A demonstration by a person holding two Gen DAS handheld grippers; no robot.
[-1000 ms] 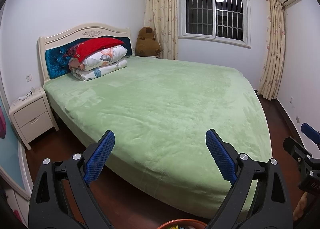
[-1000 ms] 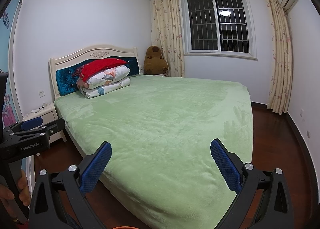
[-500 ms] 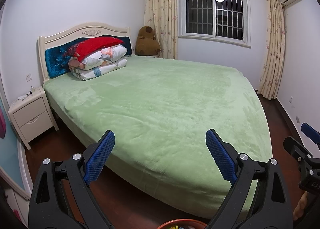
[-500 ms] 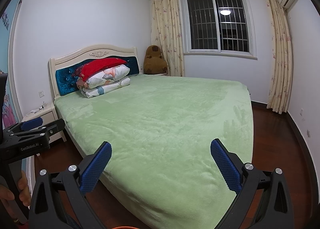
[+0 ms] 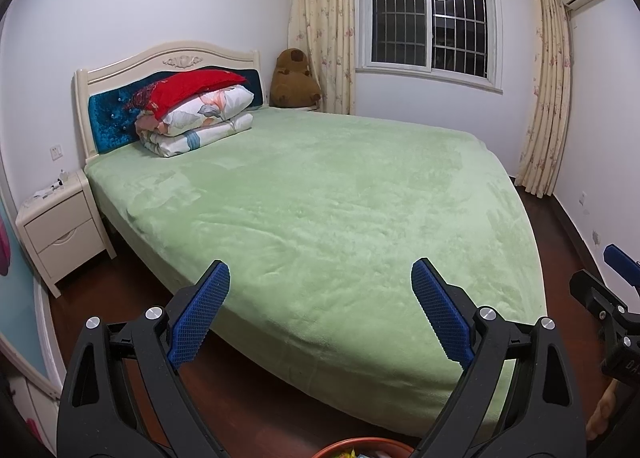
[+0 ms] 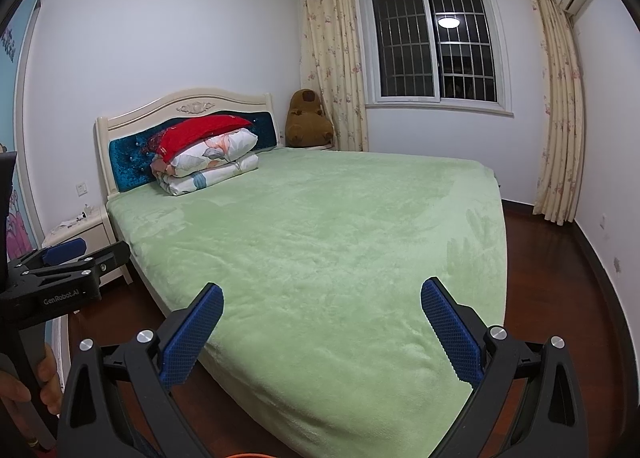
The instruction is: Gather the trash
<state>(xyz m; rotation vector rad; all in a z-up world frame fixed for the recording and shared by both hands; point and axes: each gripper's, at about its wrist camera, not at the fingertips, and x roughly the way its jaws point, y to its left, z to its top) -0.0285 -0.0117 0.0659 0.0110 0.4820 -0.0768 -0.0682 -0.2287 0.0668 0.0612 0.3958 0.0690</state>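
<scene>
Looking for trash: both tools point across the room at the bed point(image 5: 320, 209), and no loose trash shows on the bed or on the floor point(image 6: 560, 258).
Left tool point(image 5: 320, 310): its two blue pads are spread wide apart and hold nothing.
Right tool point(image 6: 322, 330): spread wide too, with nothing between its pads.
Side by side: the right tool's edge shows at the far right of the left view, and the left tool sits at the far left of the right view, with a hand point(image 6: 24, 386) on its handle.
Trash bin: a red-orange round rim point(image 5: 360, 446) peeks in at the very bottom of the left view, right below the left tool, with some small bits inside that are too cut off to name.
Which way: the bin lies down and close, under the left tool, so I think the left one is nearer to it.
Other spot: small things lie on top of the nightstand point(image 5: 60, 225), off to the left, too tiny to tell if they are trash.
Open room: a dark strip of floor runs between the nightstand and the bed edge, and a wider strip runs along the right side by the curtain point(image 6: 560, 117).
Edges to mind: the low bed corner sits just ahead of both tools.
</scene>
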